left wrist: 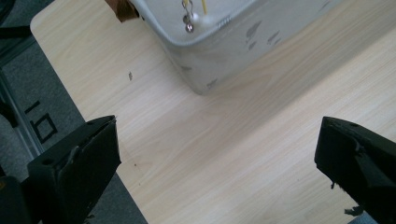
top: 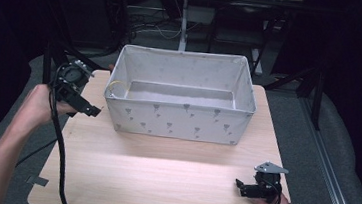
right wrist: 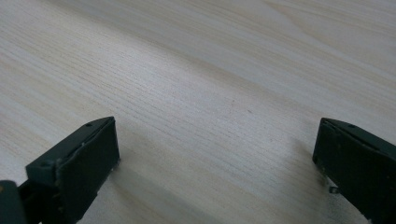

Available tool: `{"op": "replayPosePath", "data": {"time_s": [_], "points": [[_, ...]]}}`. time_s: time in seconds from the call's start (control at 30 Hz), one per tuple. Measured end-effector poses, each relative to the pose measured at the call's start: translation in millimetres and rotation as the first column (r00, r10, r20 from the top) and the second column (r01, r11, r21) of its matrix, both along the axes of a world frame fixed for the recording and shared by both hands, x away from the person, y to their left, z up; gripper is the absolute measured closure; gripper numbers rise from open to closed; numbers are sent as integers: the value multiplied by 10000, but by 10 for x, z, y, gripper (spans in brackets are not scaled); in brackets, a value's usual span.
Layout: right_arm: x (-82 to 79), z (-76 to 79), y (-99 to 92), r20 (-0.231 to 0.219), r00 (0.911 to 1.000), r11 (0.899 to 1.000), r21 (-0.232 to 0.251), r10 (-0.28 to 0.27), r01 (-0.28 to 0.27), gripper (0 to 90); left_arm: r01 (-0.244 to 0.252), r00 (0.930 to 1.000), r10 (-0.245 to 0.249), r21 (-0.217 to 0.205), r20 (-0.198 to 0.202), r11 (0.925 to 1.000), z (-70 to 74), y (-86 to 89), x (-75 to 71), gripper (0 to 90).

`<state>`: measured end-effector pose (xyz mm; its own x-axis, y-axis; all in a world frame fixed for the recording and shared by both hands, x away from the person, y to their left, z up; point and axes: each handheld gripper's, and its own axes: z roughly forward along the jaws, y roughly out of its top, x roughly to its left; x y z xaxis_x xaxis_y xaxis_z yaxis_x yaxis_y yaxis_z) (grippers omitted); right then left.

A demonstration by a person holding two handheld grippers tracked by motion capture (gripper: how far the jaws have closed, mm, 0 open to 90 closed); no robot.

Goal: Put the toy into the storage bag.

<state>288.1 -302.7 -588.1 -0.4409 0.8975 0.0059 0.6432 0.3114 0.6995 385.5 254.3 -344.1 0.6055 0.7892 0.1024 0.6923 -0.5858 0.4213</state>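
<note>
Left gripper [top: 90, 109] up off the table [top: 161, 180] at its left edge, jaws wide apart, nothing between them, aimed toward the fabric box [top: 177, 121]. Box sits at the table's back middle, just beside that gripper; a yellow cord [top: 112, 86] lies in its left corner. Right gripper [top: 239, 186] rests on the table's front right, jaws apart, empty.

Overhead camera; close tong-mounted table [top: 161, 180] views
</note>
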Motion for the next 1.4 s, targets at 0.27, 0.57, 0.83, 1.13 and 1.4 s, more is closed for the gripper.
{"op": "replayPosePath", "data": {"time_s": [0.27,0.57,0.83,1.13,1.4], "points": [[0,-1,2,2,10000,10000,24,-22,22,0,-126,9995,122,-139,-298,9998,-396,84,-183,1],[0,0,2,-1,10000,10000,20,-21,21,0,-326,9993,320,-362,-176,9988,-819,105,-348,1],[0,-1,2,3,10000,10000,25,-21,21,0,-567,9979,543,-663,-363,9962,-1256,96,-468,1],[0,2,1,-15,10000,10000,-9,-3,3,0,-1050,9940,1002,-1254,-445,9865,-1719,92,-602,1],[-1,-1,2,13,10000,10000,25,-23,23,0,-1291,9903,1207,-1344,-688,9825,-1948,123,-684,2]]}}
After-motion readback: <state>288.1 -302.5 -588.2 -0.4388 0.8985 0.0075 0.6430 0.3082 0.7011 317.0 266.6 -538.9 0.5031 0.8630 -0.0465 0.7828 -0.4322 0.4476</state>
